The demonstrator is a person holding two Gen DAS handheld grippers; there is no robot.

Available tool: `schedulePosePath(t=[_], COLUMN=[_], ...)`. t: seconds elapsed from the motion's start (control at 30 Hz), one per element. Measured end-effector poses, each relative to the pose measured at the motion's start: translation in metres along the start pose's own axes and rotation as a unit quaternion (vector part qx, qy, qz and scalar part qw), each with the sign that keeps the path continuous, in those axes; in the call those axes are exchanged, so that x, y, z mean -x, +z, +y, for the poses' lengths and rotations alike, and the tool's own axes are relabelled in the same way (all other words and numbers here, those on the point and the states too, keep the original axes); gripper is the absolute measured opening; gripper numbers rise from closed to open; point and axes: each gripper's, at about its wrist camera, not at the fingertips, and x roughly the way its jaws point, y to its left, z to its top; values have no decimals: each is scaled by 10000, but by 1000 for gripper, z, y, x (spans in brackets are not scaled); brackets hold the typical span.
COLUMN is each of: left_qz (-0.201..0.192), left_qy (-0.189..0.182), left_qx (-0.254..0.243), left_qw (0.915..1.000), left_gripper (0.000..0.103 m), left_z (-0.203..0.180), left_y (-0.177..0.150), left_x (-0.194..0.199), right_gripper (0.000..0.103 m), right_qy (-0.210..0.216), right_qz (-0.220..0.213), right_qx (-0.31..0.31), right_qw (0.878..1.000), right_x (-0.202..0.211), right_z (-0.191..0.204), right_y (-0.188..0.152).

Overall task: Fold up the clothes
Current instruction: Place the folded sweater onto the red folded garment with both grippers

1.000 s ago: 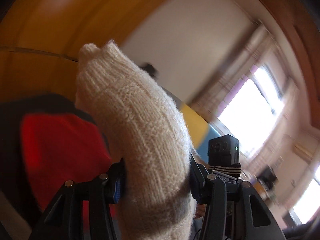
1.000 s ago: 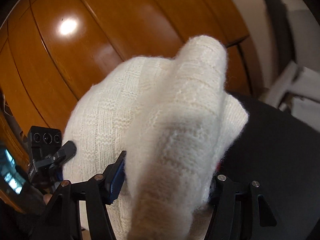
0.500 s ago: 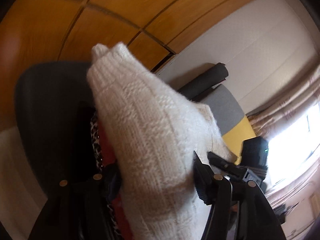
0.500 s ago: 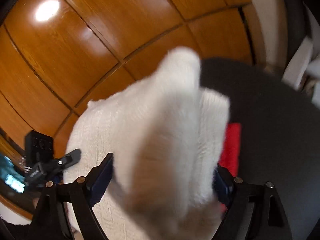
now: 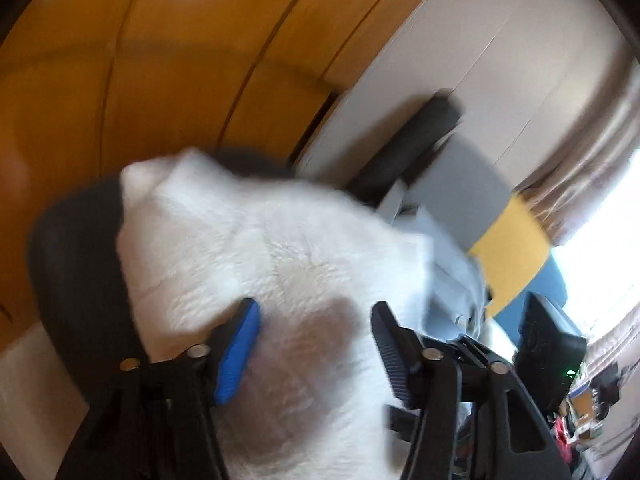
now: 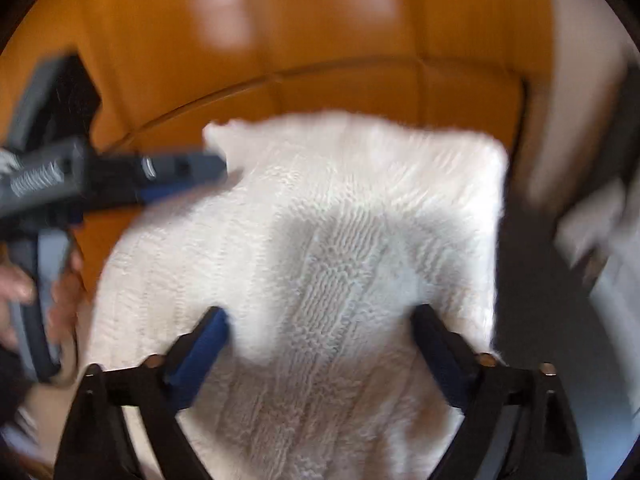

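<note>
Right gripper opening, left gripper closing, both straddling soft, floppy white sweater; grip folded edges.

A lived-in home room: wood-panelled wardrobe doors, curtained window, white wall.

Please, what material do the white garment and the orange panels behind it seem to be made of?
White sweater: probably knitted wool or acrylic yarn, matte and fuzzy; ribbed stitch rows show. Orange panels: likely varnished wood or a wood-look laminate, glossy; a blurred light reflection and straight seams are visible.
</note>
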Motion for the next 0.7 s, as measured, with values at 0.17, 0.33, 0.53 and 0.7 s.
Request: schedulePosePath(t=[0.17,0.33,0.53,0.7], left_qz=[-52,-403,-1431,-1627], left_qy=[285,480,1760,2613], left_qx=[-258,-162,-951,-1330], left_qw=[9992,9979,9693,9421], left_gripper=[42,45,73,73], left_z=[-7,-18,-68,-99], left_y=[2,-1,-42,-85], left_x=[6,50,130,165], right_gripper=[97,101,103,103], right_qy=[-23,-324,-953,-1463], right_qz=[-309,-364,-838,-952], right_qx=[-203,-135,-116,-82], right_qw=[9993,9987,9918,9846], right_x=[9,29,84,102], right_z=[1,10,42,94], right_y=[-12,-1,-13,-24])
